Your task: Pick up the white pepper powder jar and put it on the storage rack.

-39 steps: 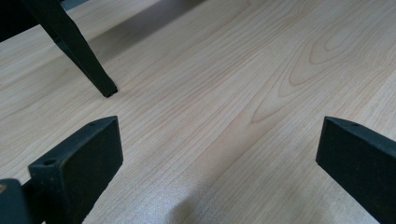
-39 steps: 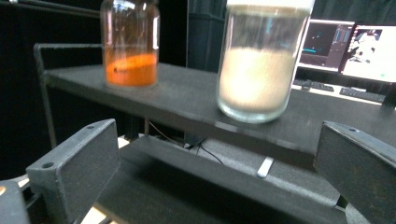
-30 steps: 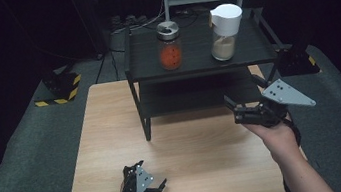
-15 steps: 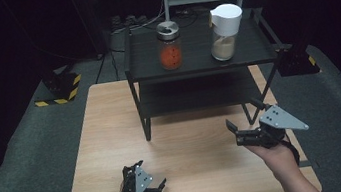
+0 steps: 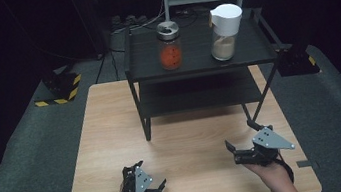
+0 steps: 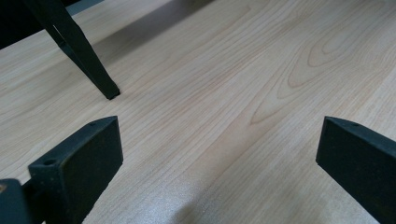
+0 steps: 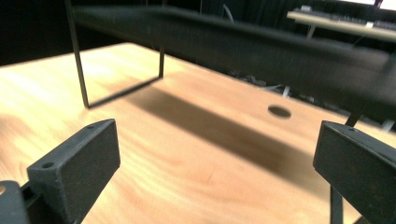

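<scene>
In the high view a black two-tier shelf [image 5: 199, 64] stands at the back of the wooden table [image 5: 112, 129]. Its top tier carries a metal-lidded glass jar of orange-red contents [image 5: 170, 45] and a white-lidded jar of beige powder [image 5: 224, 33]. My left gripper [image 5: 144, 176] rests low at the table's front left, open and holding nothing. My right gripper [image 5: 241, 135] hovers open at the front right, just ahead of the shelf's front right leg [image 5: 256, 111]. In the left gripper view the jaws [image 6: 219, 144] frame bare wood. In the right gripper view the jaws [image 7: 217, 149] point under the shelf.
One shelf leg [image 6: 84, 60] stands ahead of my left gripper. The lower tier [image 5: 198, 94] holds nothing. A round hole [image 7: 279, 111] marks the tabletop under the shelf. Grey carpet, cables and a black-and-yellow block [image 5: 59, 87] surround the table.
My right gripper has drawn back from the shelf's right side toward the front edge and sunk lower. The left gripper has stayed put.
</scene>
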Demonstrator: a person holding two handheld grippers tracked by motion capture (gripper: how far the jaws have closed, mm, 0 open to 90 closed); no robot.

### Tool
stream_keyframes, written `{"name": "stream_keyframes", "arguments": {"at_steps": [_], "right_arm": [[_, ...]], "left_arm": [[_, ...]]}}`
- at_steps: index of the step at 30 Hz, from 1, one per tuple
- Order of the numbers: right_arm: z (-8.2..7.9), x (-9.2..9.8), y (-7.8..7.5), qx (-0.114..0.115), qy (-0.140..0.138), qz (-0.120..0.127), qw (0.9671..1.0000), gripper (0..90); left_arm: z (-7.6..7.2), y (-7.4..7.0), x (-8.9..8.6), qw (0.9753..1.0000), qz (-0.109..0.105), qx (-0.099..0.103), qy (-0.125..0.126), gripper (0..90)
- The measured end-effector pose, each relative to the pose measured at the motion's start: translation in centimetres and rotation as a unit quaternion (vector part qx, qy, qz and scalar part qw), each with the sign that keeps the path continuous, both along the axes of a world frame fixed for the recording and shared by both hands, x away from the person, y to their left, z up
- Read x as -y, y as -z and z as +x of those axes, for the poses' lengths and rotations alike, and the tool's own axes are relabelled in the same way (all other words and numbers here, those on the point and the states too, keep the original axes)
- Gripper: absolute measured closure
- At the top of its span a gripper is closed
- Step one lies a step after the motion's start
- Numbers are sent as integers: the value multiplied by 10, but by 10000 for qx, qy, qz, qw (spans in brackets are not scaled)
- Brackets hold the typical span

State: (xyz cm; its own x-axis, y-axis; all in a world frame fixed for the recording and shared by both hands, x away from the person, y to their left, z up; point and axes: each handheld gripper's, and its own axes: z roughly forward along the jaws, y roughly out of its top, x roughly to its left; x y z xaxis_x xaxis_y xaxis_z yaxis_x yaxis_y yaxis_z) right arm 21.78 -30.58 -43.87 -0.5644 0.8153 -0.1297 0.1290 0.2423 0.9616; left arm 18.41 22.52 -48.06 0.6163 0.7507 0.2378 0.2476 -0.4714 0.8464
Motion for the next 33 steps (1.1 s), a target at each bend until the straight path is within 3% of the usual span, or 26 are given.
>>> {"name": "stream_keyframes", "arguments": {"at_steps": [7,14,21,25,33], "right_arm": [[-4,-5,30,-331,112,-294,9990,0],[-7,-11,46,-497,116,-675,9964,0],[-9,-11,48,-587,193,-830,9946,0],[-10,-14,44,-666,255,-1052,9919,0],[-7,-16,41,-755,239,-1169,9900,1]], "left_arm": [[0,0,-1,10000,-27,1,-6,9],[-1,0,0,10000,-20,1,-2,9],[-1,0,0,10000,-13,5,1,9],[-1,0,-1,10000,-16,5,6,9],[-3,1,-1,10000,-4,36,11,9]]}}
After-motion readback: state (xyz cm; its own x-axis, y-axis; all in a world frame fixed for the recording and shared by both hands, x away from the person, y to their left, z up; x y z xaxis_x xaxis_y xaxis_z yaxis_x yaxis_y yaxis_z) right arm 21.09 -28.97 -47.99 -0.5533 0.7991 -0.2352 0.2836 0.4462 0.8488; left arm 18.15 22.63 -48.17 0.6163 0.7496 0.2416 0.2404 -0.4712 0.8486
